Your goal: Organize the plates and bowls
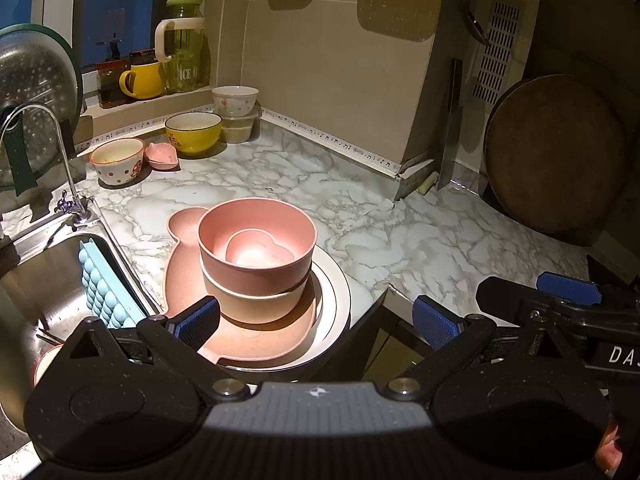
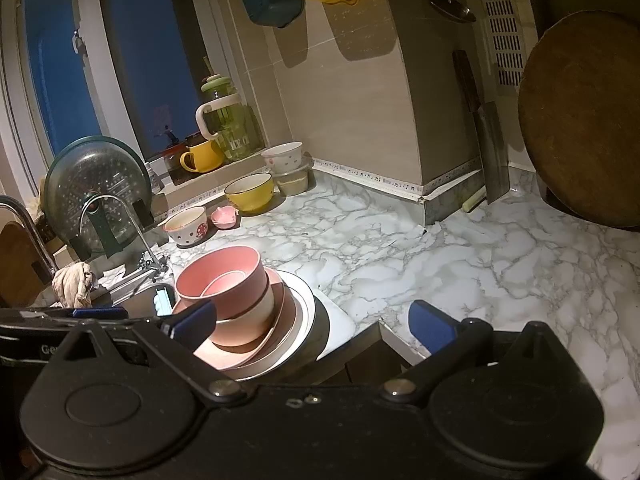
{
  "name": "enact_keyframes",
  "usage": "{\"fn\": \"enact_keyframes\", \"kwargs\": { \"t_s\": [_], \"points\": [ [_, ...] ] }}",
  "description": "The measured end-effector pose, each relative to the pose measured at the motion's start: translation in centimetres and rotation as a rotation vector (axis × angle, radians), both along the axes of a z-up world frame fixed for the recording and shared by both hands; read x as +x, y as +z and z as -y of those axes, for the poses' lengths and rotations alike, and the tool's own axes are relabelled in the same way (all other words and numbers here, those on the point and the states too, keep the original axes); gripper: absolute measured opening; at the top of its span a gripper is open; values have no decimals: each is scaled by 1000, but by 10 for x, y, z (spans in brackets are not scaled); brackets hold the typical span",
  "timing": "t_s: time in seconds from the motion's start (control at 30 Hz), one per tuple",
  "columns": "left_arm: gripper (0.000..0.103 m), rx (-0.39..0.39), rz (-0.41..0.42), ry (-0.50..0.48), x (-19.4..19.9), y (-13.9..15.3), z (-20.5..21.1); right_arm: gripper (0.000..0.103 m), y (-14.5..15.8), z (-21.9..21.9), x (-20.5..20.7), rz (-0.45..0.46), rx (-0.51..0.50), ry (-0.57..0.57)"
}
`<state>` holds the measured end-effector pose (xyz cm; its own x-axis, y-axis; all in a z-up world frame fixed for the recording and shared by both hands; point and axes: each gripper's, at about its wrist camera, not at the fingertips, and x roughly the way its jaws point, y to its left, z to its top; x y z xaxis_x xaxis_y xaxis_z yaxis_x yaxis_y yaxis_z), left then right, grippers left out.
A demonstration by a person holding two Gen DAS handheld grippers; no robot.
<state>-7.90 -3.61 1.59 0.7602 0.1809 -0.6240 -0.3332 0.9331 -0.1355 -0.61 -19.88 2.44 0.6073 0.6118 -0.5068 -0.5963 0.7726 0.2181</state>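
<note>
Stack status: heart-shaped dish sits inside pink bowl, nested on beige bowl, on bear-shaped pink plate and white plate, at the near countertop edge just right of the sink. Left gripper and right gripper hover near the stack, jaws wide apart, holding nothing. Loose spotted bowl, small pink dish and yellow bowl remain far left; next move likely requires reaching across to collect one

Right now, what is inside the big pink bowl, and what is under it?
Inside the pink bowl sits a small heart-shaped dish. Under it: a beige bowl, a pink animal-shaped plate, then a white plate. The plates' centres are covered.
</note>
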Motion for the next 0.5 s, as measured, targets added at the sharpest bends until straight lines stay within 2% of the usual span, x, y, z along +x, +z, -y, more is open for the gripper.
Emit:
{"fn": "enact_keyframes", "kwargs": {
  "t_s": [0.5],
  "points": [
    [103, -1, 6, 16, -2, 0, 0, 103, -2, 5, 2, -4, 7, -25]
  ]
}}
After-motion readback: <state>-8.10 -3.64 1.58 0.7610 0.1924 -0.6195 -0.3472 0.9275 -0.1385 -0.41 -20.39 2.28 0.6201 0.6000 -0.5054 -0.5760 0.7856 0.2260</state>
